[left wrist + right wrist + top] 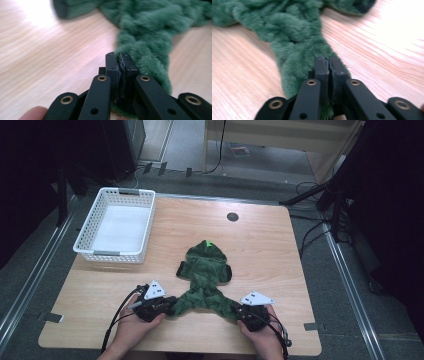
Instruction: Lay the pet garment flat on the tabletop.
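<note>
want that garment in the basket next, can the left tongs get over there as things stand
Probably yes. The left tongs are shut on the garment, and bare table lies between them and the basket, which is open-topped. The right tongs grip the other end, so both must move together.

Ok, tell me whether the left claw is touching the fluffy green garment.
Touching. In the left gripper view the left claw is shut, with the fluffy green garment pressed against its jaws.

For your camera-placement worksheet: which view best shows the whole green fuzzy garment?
The high view: the green fuzzy garment lies there entire, spread on the table. The left gripper view and right gripper view give blurred close-ups of the strip each gripper pinches.
</note>
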`<state>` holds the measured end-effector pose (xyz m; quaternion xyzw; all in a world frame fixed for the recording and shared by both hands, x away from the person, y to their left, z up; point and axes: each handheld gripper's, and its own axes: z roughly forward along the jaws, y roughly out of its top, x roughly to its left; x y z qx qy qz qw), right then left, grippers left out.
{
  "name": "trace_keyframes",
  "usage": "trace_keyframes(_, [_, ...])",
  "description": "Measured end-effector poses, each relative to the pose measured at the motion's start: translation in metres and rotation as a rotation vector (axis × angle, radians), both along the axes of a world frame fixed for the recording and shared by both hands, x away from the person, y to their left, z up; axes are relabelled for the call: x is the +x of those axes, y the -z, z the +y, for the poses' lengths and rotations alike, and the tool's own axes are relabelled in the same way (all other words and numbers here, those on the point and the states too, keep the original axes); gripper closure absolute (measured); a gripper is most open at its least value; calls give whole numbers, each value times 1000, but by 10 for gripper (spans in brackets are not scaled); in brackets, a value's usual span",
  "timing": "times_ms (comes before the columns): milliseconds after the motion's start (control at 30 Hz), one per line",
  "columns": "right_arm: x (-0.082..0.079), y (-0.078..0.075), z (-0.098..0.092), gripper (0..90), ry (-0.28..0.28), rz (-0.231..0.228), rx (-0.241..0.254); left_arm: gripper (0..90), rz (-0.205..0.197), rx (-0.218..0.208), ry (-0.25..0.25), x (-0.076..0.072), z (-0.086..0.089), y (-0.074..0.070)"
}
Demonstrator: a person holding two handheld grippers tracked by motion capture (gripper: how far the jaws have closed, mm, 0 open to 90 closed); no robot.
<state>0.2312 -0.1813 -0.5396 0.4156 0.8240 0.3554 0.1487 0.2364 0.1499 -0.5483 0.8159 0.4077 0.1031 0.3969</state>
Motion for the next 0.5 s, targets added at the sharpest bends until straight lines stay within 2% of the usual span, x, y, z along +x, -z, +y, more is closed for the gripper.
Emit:
trace_keyframes(33, [0,-1,-1,857,4,4,4,856,9,-24,-1,1,3,1])
trace_keyframes(100, [3,-6,-2,755,-7,9,44,761,15,-65,0,3,7,3])
trace_keyframes(167, [8,-17,-1,706,-10,-13,98,700,16,-132,21,6,12,4])
trace_keyframes(233, [19,-30,4,699,1,-50,132,653,26,-182,16,9,17,5])
trace_keyframes(333, [51,-51,24,720,11,-118,141,657,43,-225,12,12,21,6])
trace_keyframes(433, [92,-57,44,702,35,-96,158,670,26,-213,31,9,20,6])
trace_keyframes(500, [121,-56,57,683,88,-75,182,669,17,-204,32,6,20,6])
